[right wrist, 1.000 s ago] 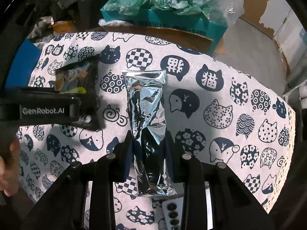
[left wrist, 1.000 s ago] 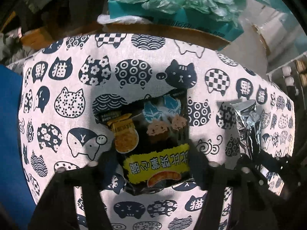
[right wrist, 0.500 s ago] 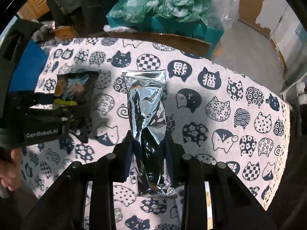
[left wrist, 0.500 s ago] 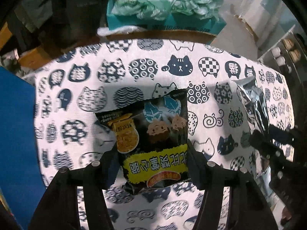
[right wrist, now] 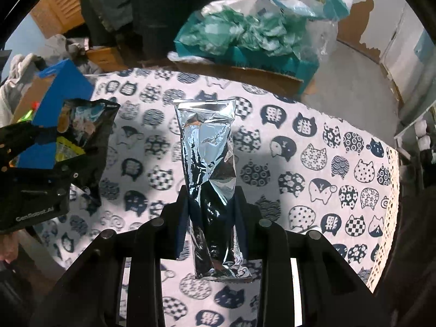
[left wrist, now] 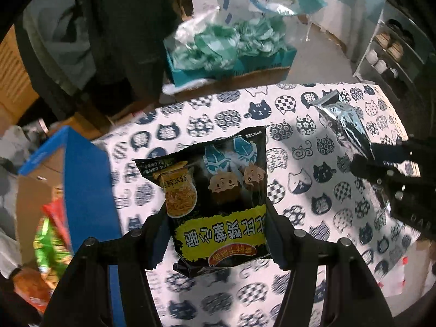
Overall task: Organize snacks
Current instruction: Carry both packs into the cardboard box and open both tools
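Above the cat-print cloth (right wrist: 313, 147), our left gripper (left wrist: 216, 234) clamps the black snack bag (left wrist: 215, 188) and our right gripper (right wrist: 212, 215) pinches the foil pouch (right wrist: 209, 158). Both hang clear, presumably bound for the blue box (left wrist: 84, 179) at left.

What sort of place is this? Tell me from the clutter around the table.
Probably a lived-in home or storeroom, not a lab: a cat-print tablecloth covers the table, a teal box of crumpled plastic bags sits behind it, and a shelf of crockery stands at the side.

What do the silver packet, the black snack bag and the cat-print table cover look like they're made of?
Silver packet: metallised foil film, likely; mirror-bright with sharp creases.
Black snack bag: glossy printed plastic film, crimped top seam.
Cat-print cover: probably woven cloth; matte, no glare.
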`<state>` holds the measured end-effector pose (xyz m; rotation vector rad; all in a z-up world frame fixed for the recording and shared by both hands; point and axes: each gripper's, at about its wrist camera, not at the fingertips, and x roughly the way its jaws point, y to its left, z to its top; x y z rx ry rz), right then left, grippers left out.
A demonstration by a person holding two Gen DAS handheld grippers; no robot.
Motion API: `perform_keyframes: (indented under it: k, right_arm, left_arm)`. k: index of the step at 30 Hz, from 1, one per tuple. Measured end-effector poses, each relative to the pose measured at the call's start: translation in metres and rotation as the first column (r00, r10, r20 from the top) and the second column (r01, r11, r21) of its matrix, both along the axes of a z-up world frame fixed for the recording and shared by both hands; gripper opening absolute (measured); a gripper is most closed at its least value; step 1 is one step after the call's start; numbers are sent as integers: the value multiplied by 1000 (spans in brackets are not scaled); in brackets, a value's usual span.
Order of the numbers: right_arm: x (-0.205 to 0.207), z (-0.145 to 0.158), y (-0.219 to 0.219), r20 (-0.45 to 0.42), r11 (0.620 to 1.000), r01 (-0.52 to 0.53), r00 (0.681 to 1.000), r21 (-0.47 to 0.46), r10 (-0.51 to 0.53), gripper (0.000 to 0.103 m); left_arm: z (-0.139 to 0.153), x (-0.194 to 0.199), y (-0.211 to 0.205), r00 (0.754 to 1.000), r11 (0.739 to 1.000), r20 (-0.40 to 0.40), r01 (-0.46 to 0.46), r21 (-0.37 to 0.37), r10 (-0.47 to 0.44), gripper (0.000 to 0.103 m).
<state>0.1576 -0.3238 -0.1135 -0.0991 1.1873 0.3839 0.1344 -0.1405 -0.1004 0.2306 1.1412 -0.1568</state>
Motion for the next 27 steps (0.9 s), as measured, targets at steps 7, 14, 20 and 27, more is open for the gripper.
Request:
perform_keyframes:
  k: [7,14,20,27]
  right_arm:
    - [-15,25,27,29,999,-24,999,27,24,29]
    - [-23,46,55,53,997,-51,997,53,48,29]
    - [-32,62,76,63,994,-76,995,81,71,29]
    - [-36,76,107,68,986,-120,991,119,112,29]
  left_arm:
    - [29,-26,34,996,1000,80,31,-3,-31,62]
    - [62,-40,57,986,999,163,30,-18,-27,62]
    - [67,-46,80,985,999,171,12,-31,-6,62]
    - [81,-54,104,977,999,212,-21,-31,27,62]
